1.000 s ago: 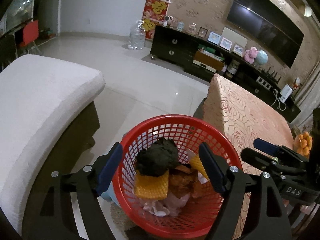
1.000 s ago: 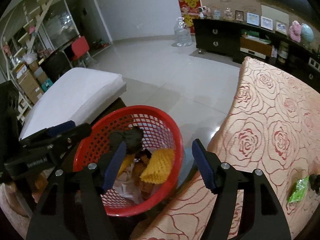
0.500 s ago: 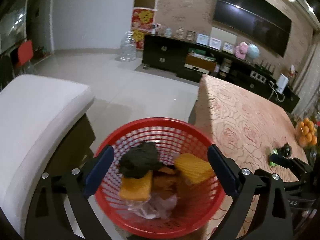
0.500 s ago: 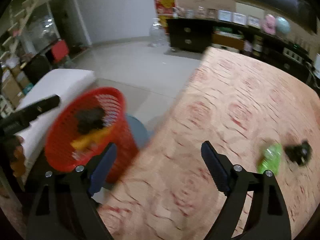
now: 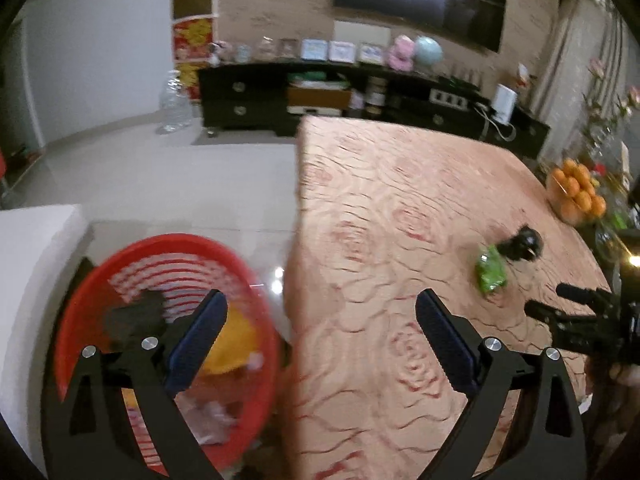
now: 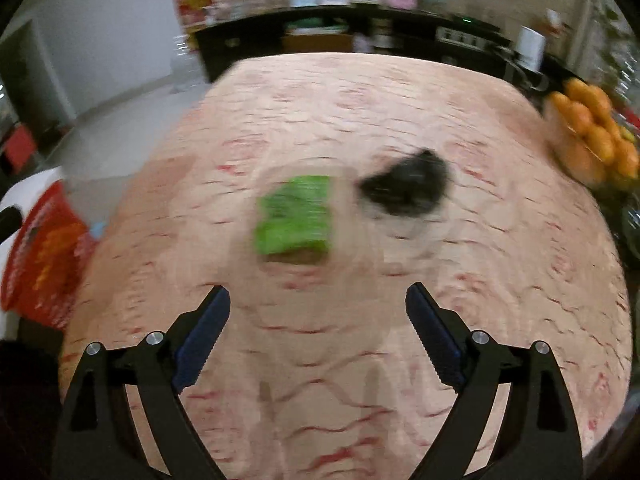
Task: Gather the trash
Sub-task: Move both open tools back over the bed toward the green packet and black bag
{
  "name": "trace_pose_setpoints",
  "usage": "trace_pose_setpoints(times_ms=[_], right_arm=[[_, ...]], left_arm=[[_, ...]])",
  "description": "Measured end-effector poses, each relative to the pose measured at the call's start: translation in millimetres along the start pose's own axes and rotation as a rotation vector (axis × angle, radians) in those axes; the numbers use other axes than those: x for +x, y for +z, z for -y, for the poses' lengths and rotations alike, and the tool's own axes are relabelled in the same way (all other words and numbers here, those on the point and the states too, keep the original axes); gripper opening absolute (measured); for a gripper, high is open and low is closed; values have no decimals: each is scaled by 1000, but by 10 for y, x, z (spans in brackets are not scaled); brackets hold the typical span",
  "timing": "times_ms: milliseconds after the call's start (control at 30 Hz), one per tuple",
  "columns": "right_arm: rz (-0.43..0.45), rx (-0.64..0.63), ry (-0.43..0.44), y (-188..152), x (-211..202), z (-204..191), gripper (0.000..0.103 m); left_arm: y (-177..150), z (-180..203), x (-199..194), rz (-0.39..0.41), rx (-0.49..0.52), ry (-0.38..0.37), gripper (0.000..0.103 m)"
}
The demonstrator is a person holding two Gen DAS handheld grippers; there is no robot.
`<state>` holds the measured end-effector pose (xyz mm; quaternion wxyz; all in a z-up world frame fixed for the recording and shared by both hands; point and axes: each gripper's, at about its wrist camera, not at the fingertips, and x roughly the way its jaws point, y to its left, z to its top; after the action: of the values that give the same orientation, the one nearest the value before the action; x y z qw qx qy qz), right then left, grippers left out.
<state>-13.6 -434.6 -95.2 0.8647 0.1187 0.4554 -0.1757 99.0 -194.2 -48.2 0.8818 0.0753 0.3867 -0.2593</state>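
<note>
Trash (image 5: pixel 228 344) fills red basket (image 5: pixel 80 280) beside table (image 5: pixel 400 208).

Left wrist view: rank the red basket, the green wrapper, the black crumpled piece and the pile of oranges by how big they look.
1. red basket, by far, though it sits nearest the camera
2. pile of oranges
3. green wrapper and black crumpled piece: these look alike in size, and blur makes ranking them unsure

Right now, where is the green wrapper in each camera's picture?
Left wrist: the green wrapper lies at right of middle, on the rose tablecloth.
Right wrist: it sits near the centre, just ahead of the open fingers.
Shared landmark: the crumpled black scrap lies right beside it in both.
</note>
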Motion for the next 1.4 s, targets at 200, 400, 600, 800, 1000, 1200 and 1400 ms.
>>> trace_pose_setpoints(times_ms=[200, 400, 600, 800, 1000, 1200, 1400], right_arm=[[-49, 74, -97, -33, 208, 294, 87], [-63, 110, -133, -70, 305, 432, 87], [-83, 138, -124, -113, 353, 503, 87], [-74, 149, -137, -148, 367, 494, 96], [-45, 167, -149, -200, 343, 482, 96], [-50, 164, -147, -194, 347, 486, 96], [-98, 149, -136, -153, 314, 520, 96]], left_arm=[[41, 463, 489, -95, 23, -61, 92], [-82, 791, 914, -176, 27, -76, 92], [-267, 915, 1137, -221, 59, -65, 92], [-317, 1015, 1178, -211, 105, -27, 95], [-340, 1072, 1185, -188, 107, 17, 95], [-329, 1086, 1202, -167, 80, 45, 95], [-234, 1055, 1217, -206, 43, 13, 95]])
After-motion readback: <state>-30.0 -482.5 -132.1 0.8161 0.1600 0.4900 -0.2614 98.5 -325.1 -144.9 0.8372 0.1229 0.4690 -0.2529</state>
